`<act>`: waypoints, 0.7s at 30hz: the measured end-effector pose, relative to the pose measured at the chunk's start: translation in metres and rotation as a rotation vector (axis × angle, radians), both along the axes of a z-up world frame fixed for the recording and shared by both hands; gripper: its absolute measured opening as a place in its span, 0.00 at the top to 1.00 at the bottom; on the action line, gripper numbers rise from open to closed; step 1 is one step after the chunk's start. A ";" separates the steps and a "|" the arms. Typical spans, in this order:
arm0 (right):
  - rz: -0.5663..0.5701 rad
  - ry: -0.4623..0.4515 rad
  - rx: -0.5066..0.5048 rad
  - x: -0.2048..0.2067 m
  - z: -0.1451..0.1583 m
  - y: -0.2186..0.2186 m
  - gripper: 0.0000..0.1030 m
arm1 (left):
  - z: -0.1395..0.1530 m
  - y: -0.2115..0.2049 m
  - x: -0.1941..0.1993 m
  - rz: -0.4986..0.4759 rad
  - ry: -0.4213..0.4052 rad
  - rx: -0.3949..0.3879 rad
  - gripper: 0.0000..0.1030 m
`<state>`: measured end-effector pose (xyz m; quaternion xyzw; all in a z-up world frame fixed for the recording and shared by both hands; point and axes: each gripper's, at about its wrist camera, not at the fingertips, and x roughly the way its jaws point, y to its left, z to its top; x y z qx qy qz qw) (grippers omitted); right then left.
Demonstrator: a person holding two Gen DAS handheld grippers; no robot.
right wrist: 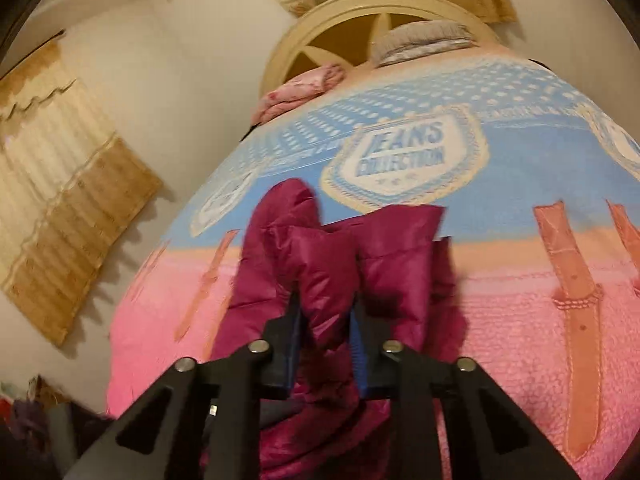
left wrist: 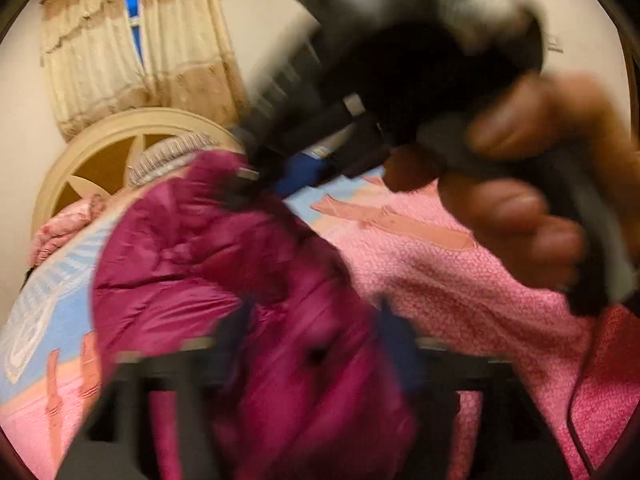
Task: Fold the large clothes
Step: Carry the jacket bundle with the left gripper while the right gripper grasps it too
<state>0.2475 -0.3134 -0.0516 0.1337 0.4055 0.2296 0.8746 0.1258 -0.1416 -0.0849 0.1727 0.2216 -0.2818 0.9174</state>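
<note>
Magenta puffer jacket pinched between blue pads of right gripper; jaws closed on puffy fold, which rises above fingertips. We note left gripper spread wide, jacket fabric lying between its fingers; blur hides whether pads touch it. In left view we see bare hand holding right gripper's handle above jacket. Jacket lies bunched on pink-and-blue bedspread with "JEANS COLLECTION" badge. Beyond: cream headboard, curtains.

Jacket hem — cut off below
</note>
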 end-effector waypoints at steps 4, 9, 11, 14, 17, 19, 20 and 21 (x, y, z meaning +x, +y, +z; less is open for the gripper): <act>-0.050 0.028 -0.013 0.002 -0.012 -0.028 0.82 | 0.025 0.042 -0.033 -0.003 -0.031 -0.095 0.00; -0.099 0.052 -0.063 0.008 -0.025 -0.044 0.82 | 0.041 0.102 -0.019 0.100 -0.049 -0.177 0.00; -0.123 0.060 -0.078 0.008 -0.028 -0.044 0.82 | 0.037 0.117 0.011 0.212 -0.042 -0.169 0.00; -0.188 0.053 -0.088 0.004 -0.019 -0.042 0.82 | 0.011 0.123 0.052 0.292 0.049 -0.149 0.00; -0.283 -0.011 -0.067 -0.006 0.012 -0.035 0.81 | -0.014 0.113 0.069 0.295 0.121 -0.140 0.00; -0.309 -0.076 0.000 -0.014 0.034 -0.029 0.80 | -0.016 0.103 0.069 0.288 0.112 -0.143 0.00; -0.316 -0.105 0.048 -0.016 0.044 -0.022 0.76 | -0.015 0.100 0.068 0.284 0.106 -0.145 0.00; -0.308 -0.123 0.093 -0.016 0.049 -0.016 0.65 | -0.013 0.098 0.065 0.279 0.106 -0.147 0.00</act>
